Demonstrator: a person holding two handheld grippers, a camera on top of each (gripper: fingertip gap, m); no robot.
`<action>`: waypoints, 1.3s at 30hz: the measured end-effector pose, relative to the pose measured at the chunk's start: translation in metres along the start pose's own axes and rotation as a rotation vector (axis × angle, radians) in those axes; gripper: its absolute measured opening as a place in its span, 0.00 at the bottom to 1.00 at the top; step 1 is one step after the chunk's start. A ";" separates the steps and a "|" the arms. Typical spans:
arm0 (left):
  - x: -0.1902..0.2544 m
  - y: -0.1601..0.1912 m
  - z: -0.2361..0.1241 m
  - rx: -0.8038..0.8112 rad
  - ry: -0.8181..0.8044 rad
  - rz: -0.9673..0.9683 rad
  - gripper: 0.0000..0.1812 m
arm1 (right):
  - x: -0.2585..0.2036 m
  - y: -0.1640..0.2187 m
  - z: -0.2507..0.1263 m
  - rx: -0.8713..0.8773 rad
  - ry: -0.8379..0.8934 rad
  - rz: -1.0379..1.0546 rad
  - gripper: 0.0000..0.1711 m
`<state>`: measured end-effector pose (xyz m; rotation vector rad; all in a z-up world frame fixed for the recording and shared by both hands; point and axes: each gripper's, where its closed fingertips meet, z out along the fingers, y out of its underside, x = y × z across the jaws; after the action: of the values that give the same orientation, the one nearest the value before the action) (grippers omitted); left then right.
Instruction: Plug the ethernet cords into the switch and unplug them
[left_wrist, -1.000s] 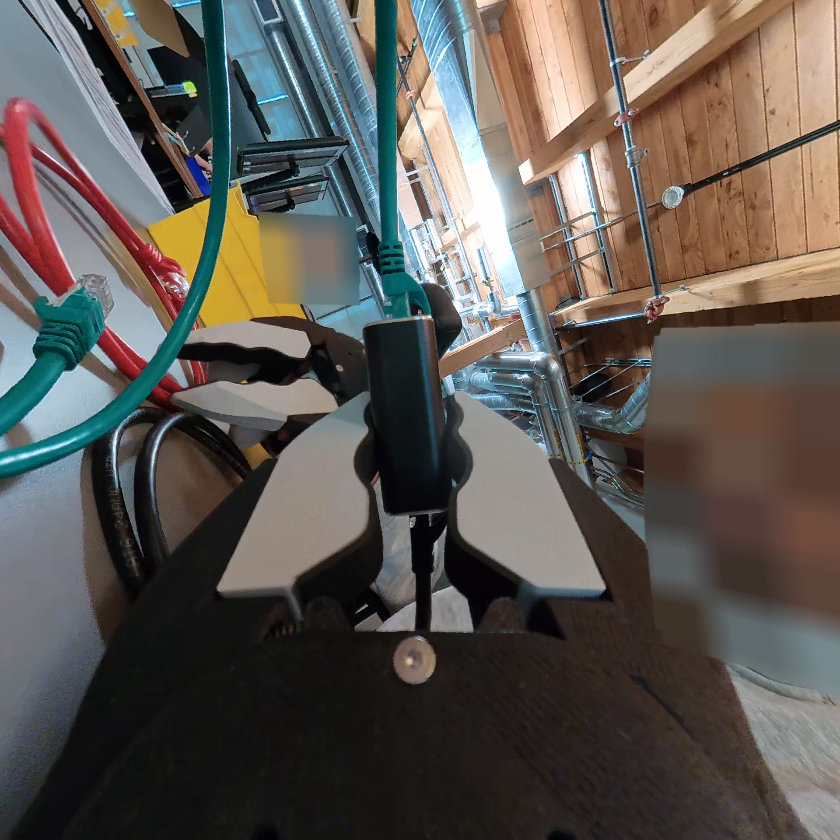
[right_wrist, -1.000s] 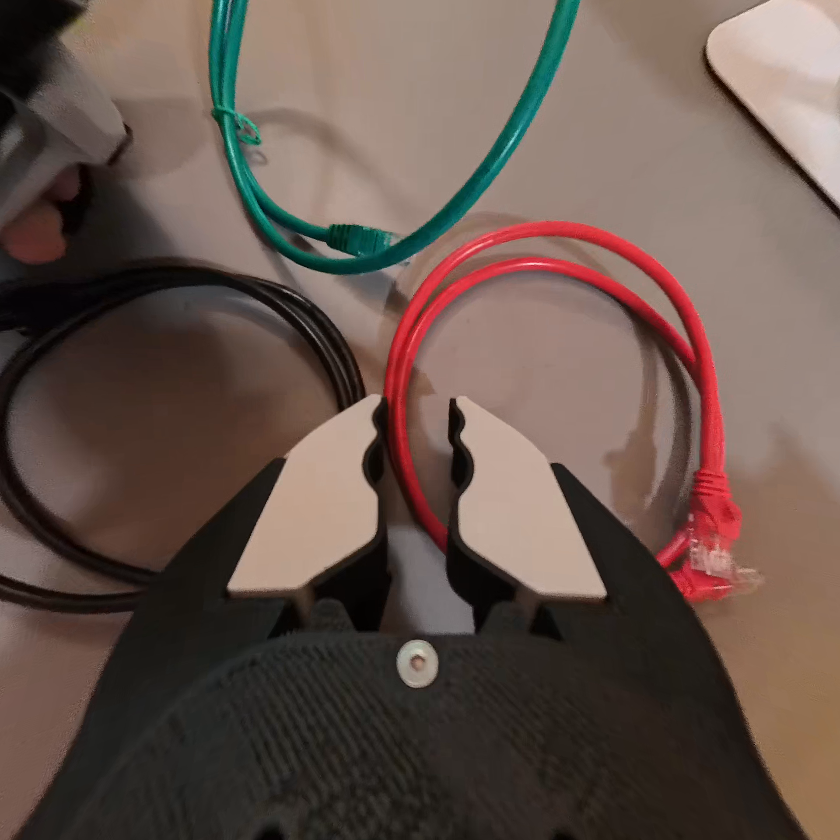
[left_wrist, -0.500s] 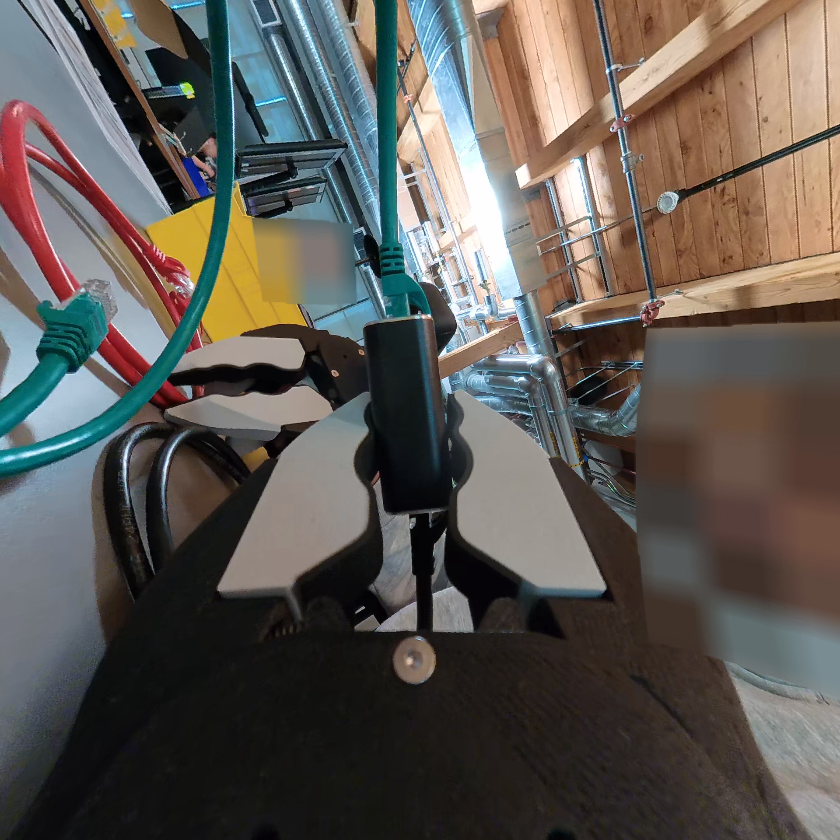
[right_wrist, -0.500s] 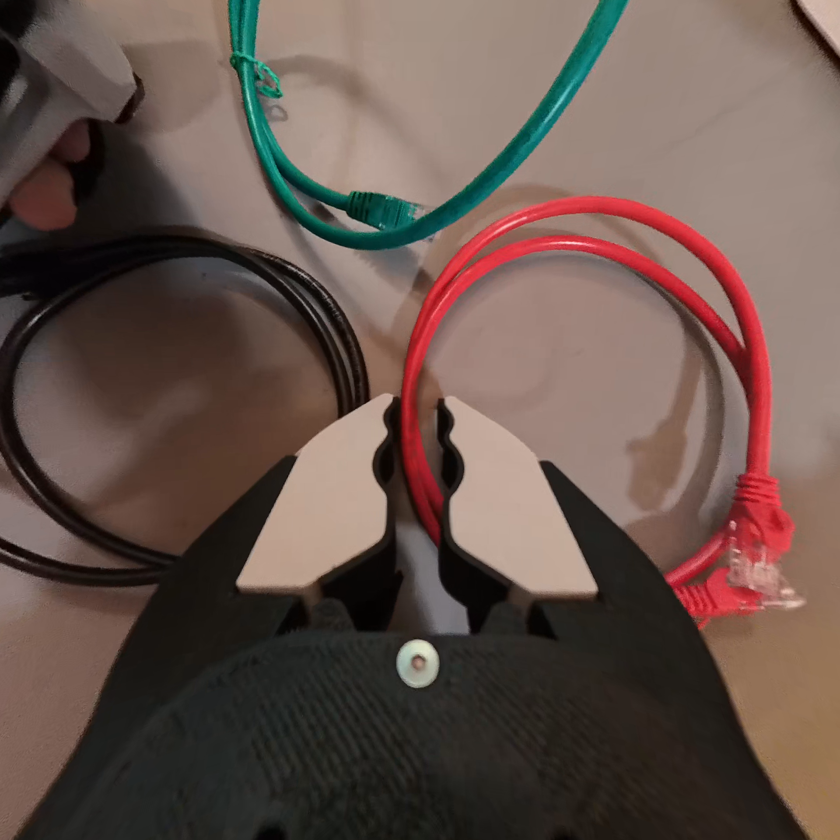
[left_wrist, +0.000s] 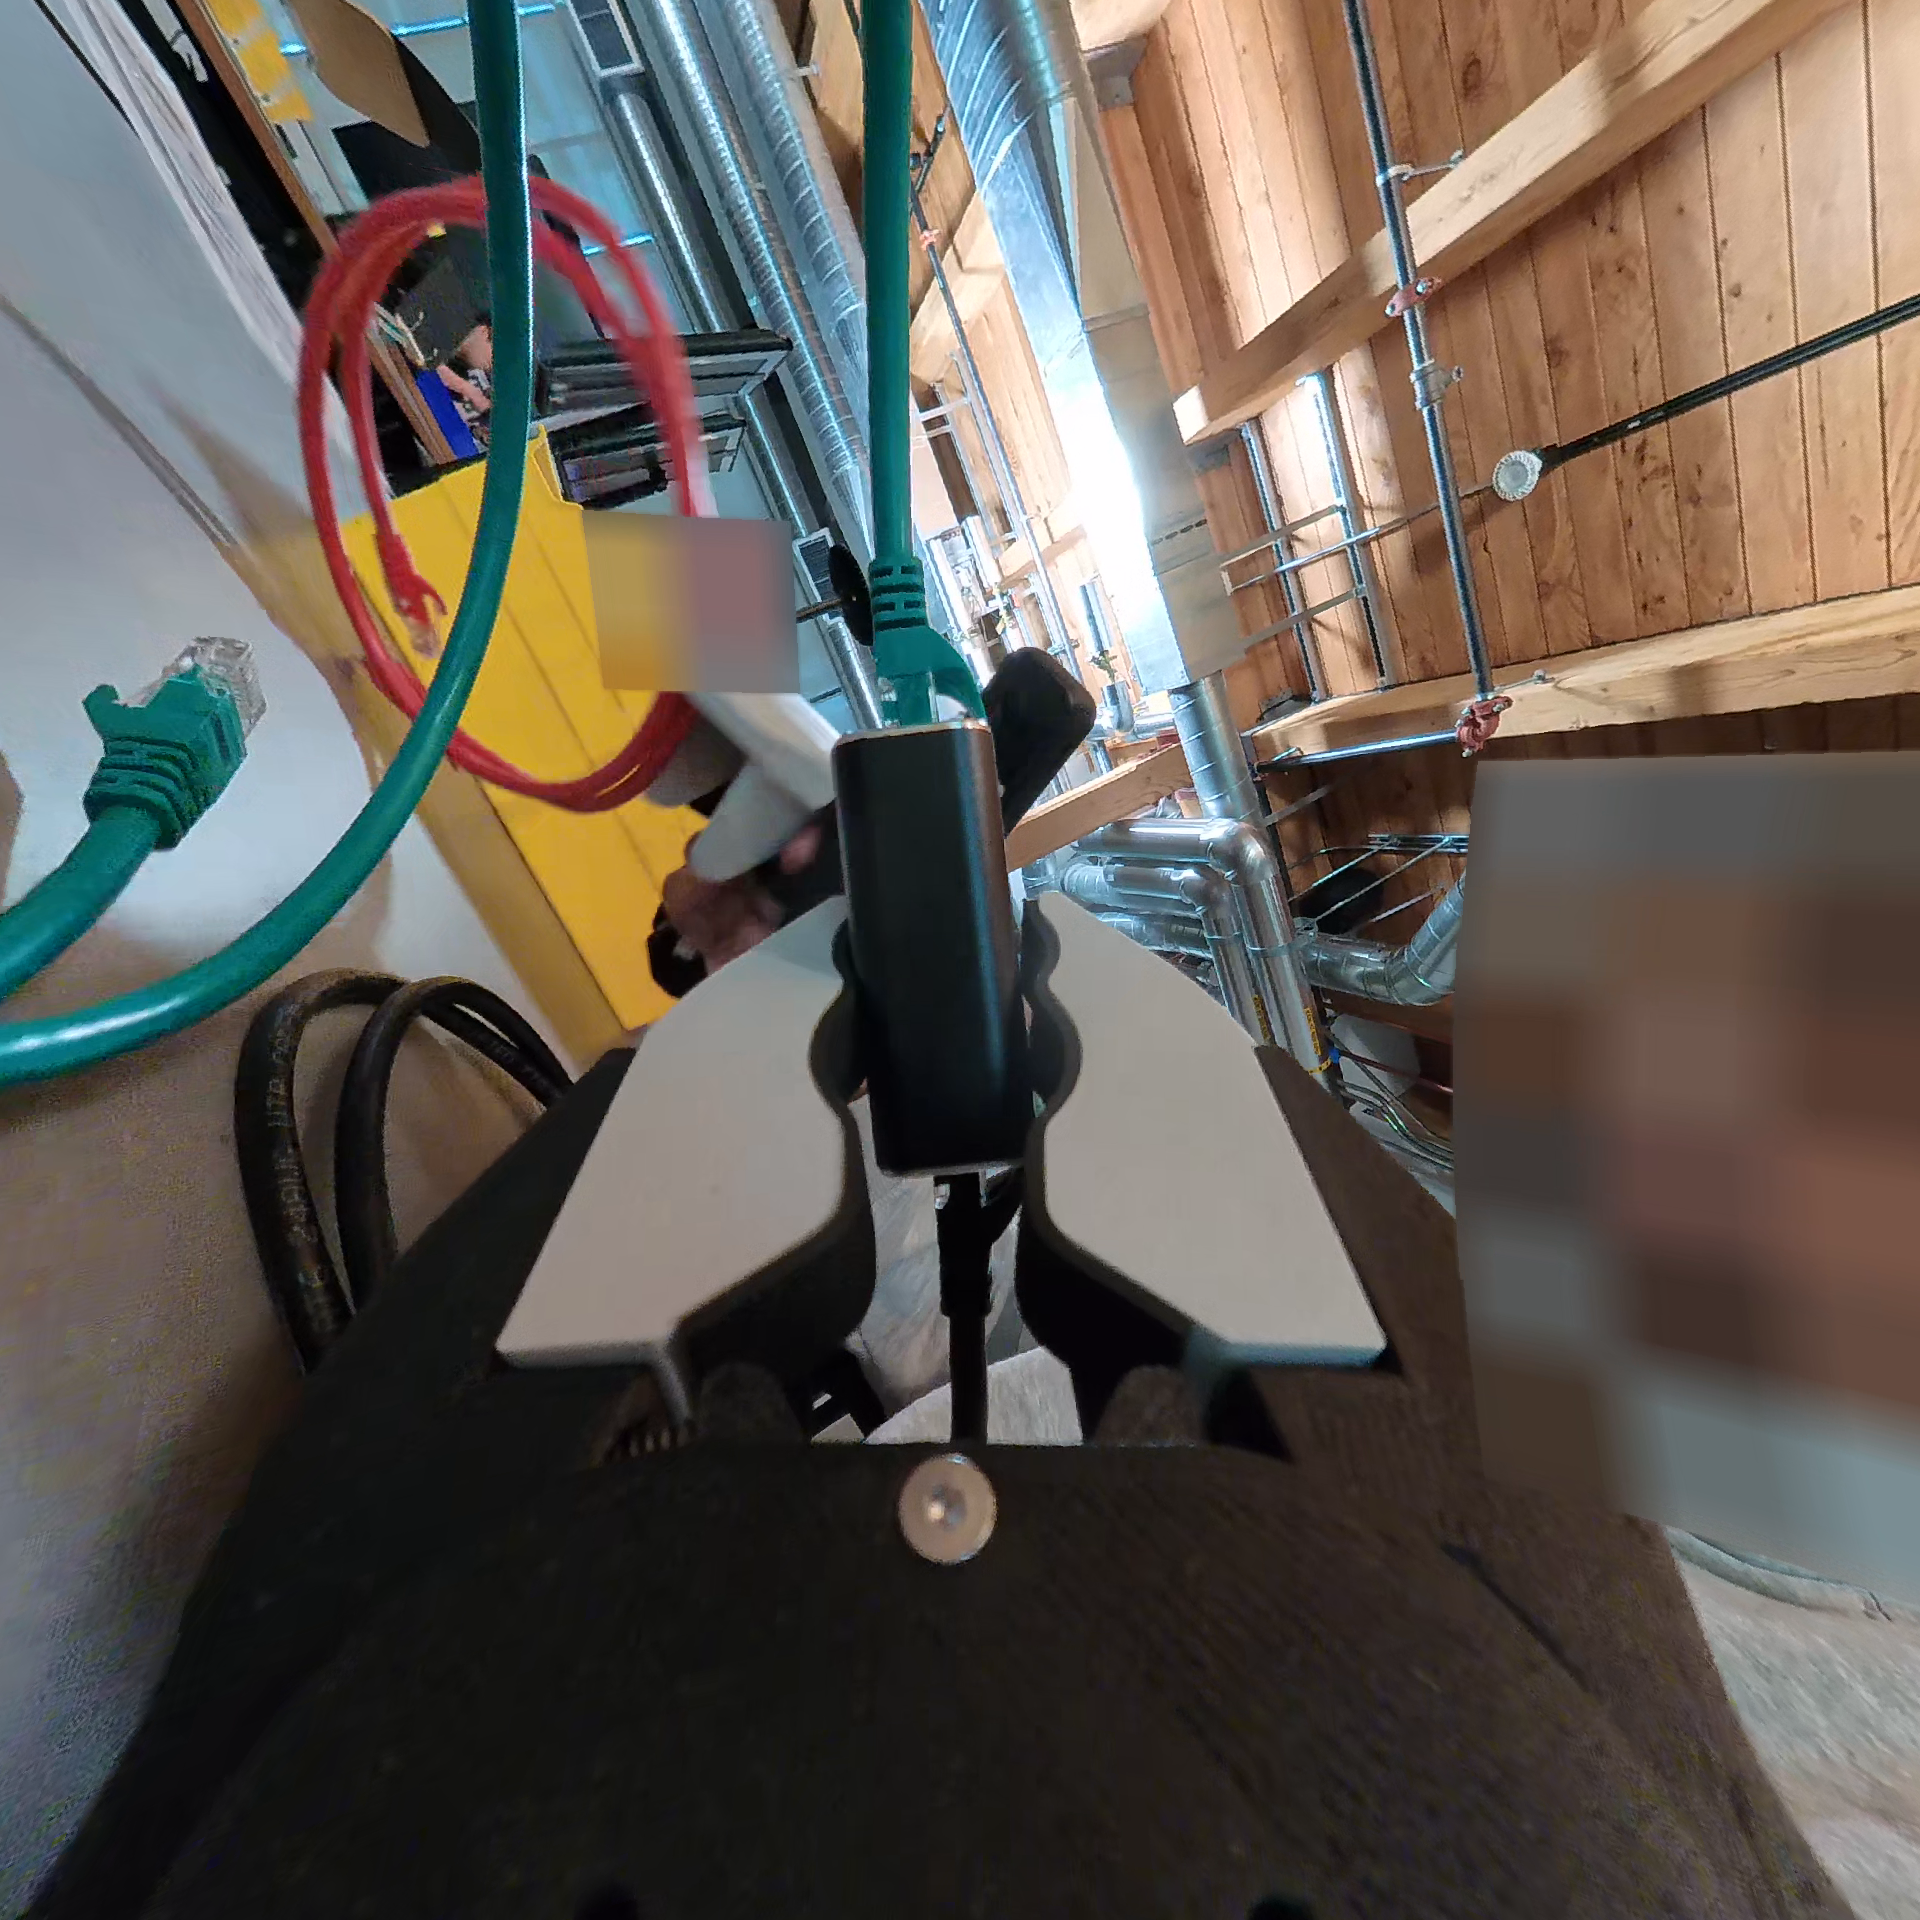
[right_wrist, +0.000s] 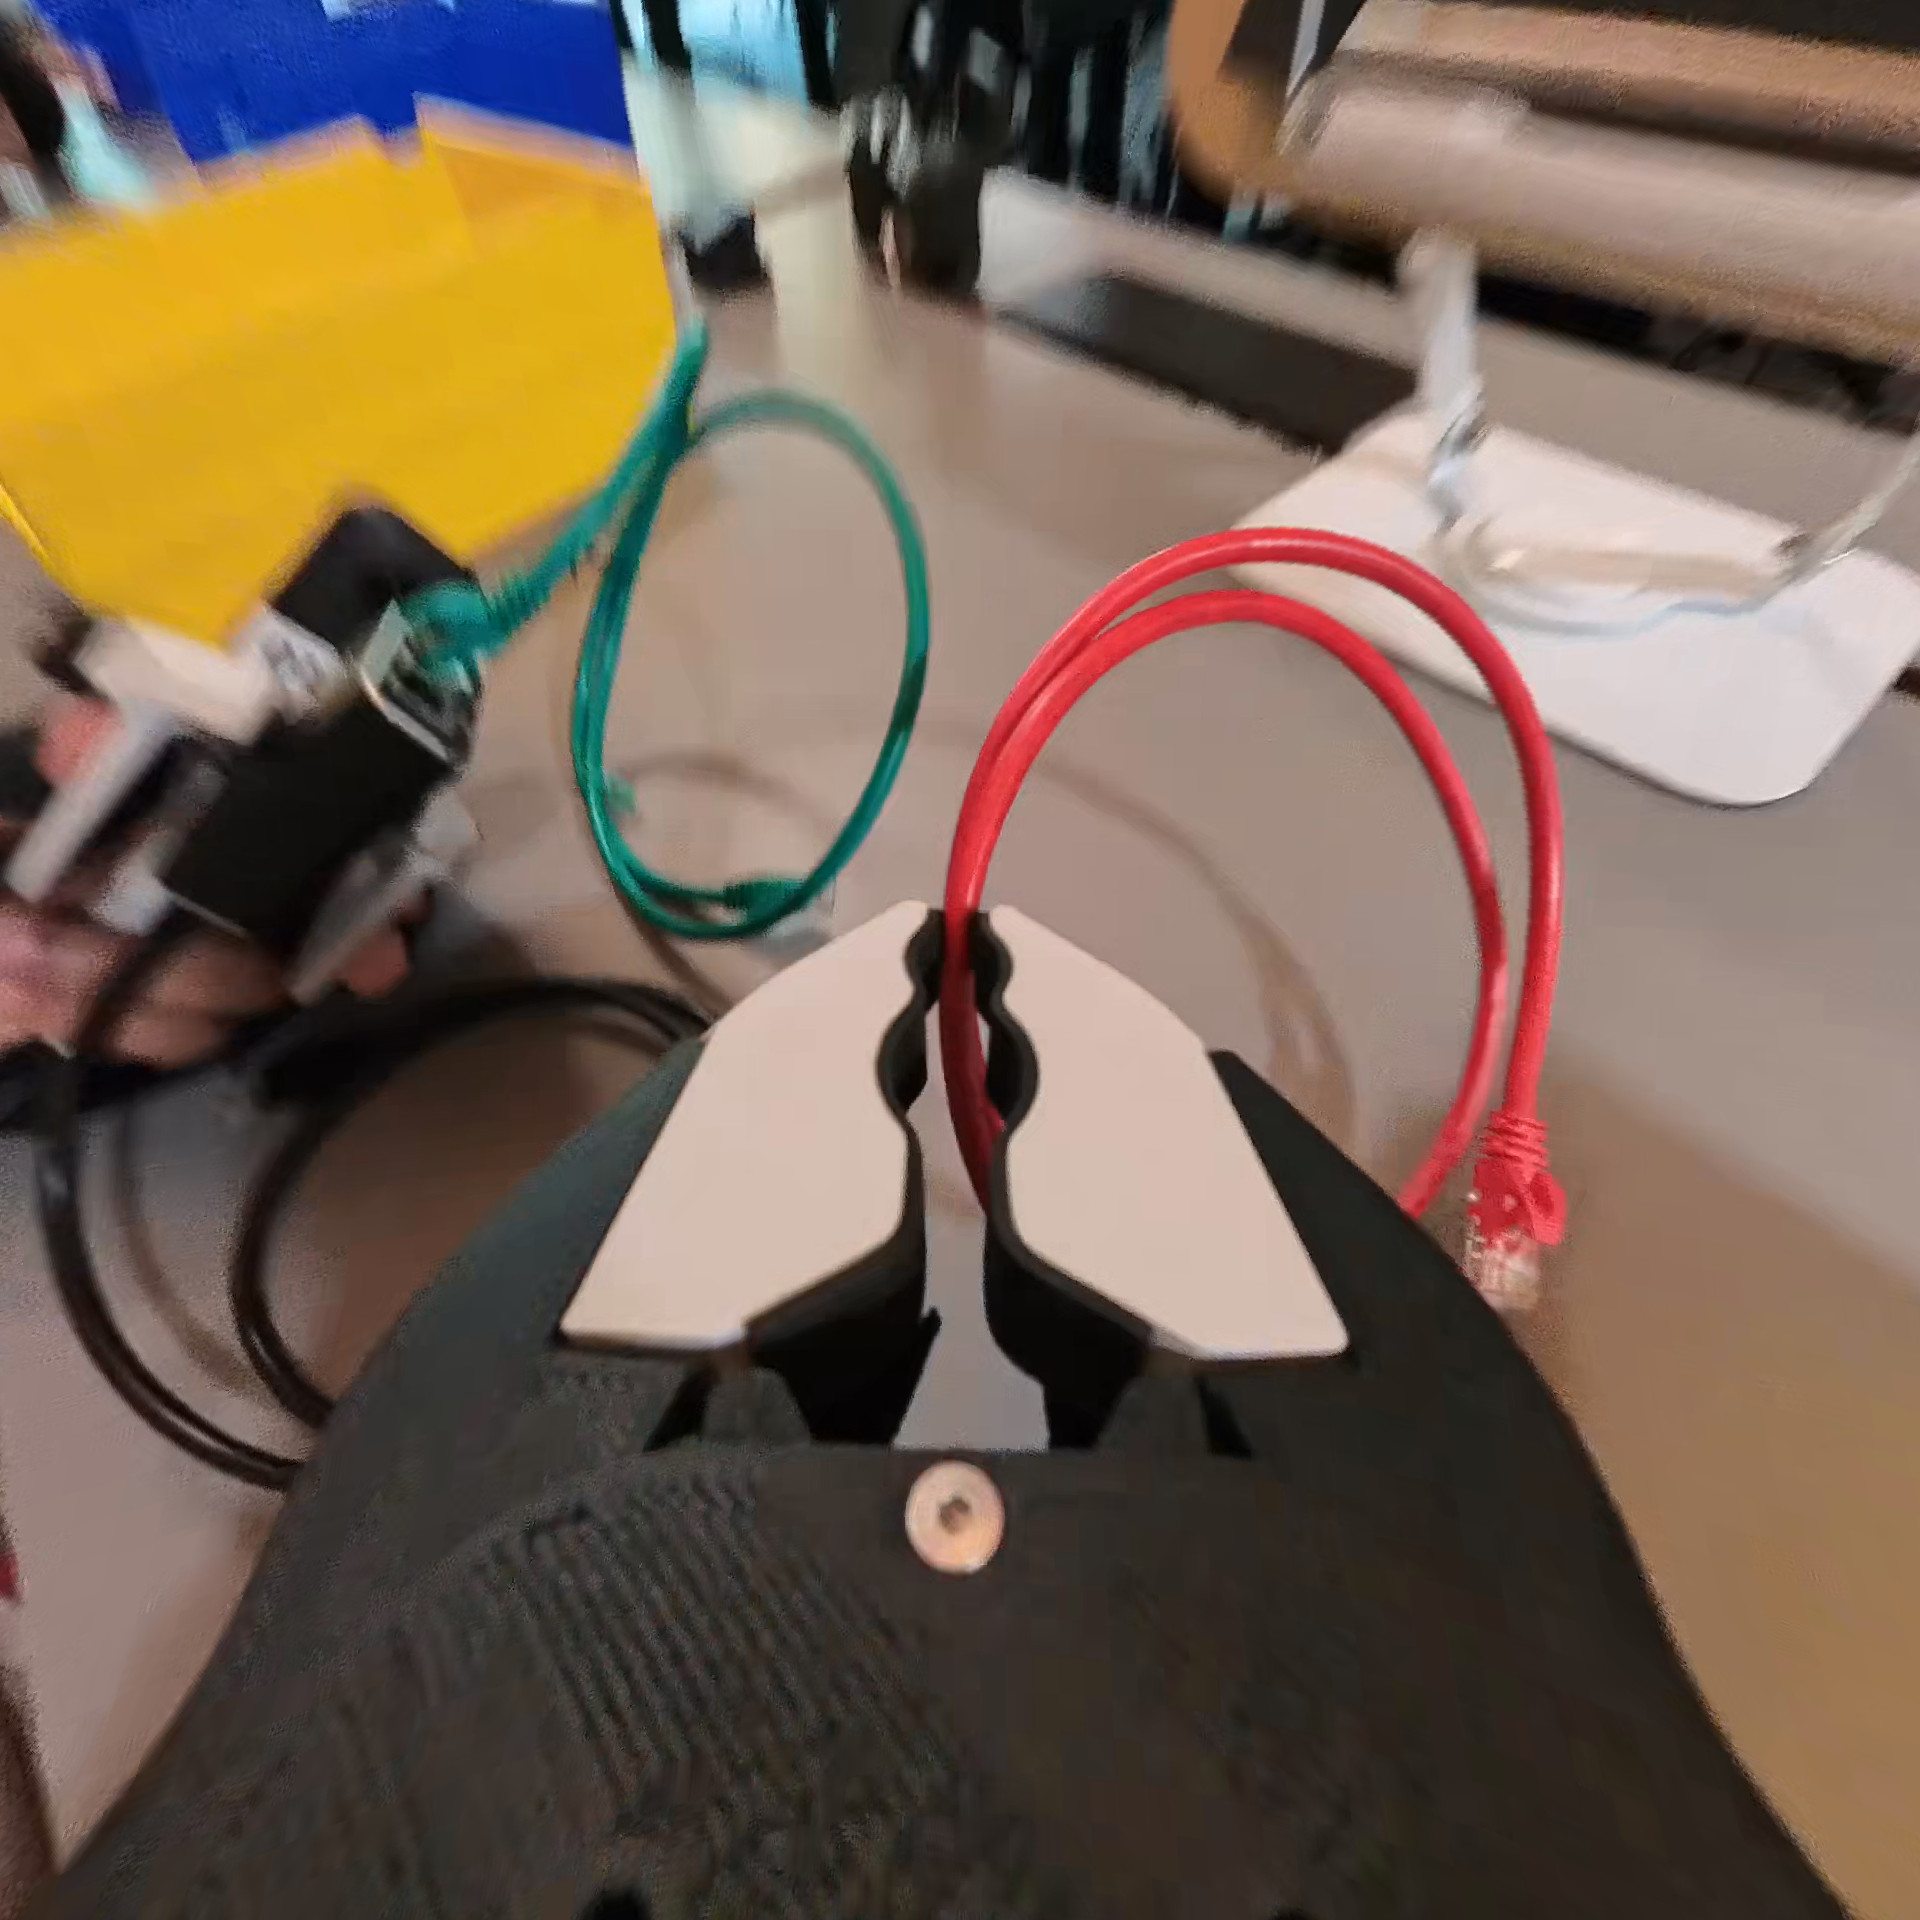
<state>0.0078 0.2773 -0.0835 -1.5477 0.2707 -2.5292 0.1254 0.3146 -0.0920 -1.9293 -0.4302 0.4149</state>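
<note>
The left hand-held gripper (left_wrist: 940, 1023) pinches the black switch (left_wrist: 928, 940), green cord (left_wrist: 891, 416) plugged into its far end. The right hand-held gripper (right_wrist: 961, 971) pinches the red cord (right_wrist: 1496, 790) mid-loop, lifted above the table (right_wrist: 1195, 727); its plugs (right_wrist: 1512, 1210) dangle right, away from the switch at left.
</note>
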 end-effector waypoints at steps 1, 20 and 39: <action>0.000 0.000 0.000 0.000 0.002 -0.003 0.15 | 0.004 -0.016 -0.012 0.073 -0.004 0.040 0.03; -0.002 -0.001 0.000 0.011 0.002 -0.008 0.15 | 0.079 -0.024 -0.262 0.304 0.607 -0.104 0.03; -0.004 0.000 0.001 0.001 -0.011 0.006 0.15 | 0.117 0.068 -0.225 0.057 0.637 0.003 0.22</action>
<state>0.0107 0.2783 -0.0859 -1.5584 0.2722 -2.5150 0.3415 0.1658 -0.0813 -1.8849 0.0028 -0.1924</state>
